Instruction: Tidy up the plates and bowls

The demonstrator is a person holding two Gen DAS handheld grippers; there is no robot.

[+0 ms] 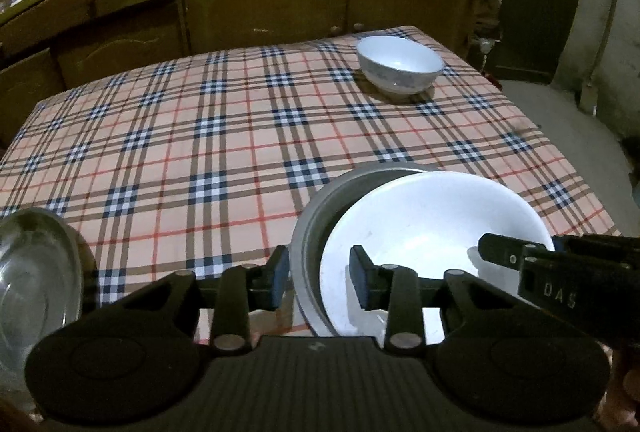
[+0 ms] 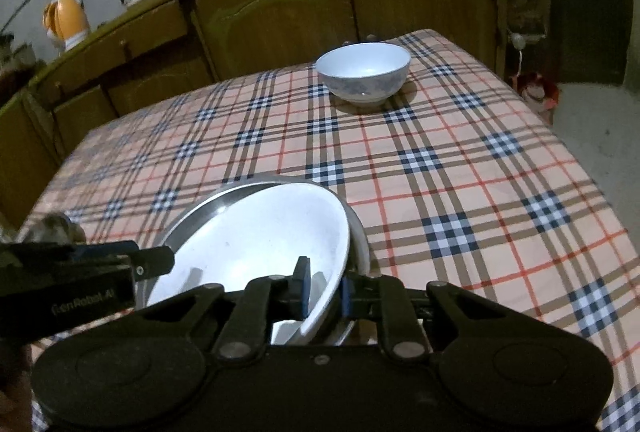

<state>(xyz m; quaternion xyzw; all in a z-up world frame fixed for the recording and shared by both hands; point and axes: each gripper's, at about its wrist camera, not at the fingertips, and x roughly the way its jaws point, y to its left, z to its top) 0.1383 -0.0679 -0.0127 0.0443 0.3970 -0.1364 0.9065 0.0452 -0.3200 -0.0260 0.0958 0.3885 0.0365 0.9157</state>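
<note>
The right hand-held gripper (image 2: 325, 292) is clamped on the rim of the shallow white plate (image 2: 256, 236), tilted inside the round grey metal pan (image 1: 308, 228) on the worktop — lower it flat, then release. The left hand-held gripper (image 1: 319, 278) stands apart, straddling the pan's rim.

Matte black left gripper (image 1: 319, 278), blue-padded fingers (image 1: 357, 278), silver pivot screws, ribbed base, black right gripper (image 2: 325, 292), white lettering on its side

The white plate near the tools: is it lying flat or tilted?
Tilted. The white plate leans inside the metal pan, its rim pinched by the right tool.
</note>
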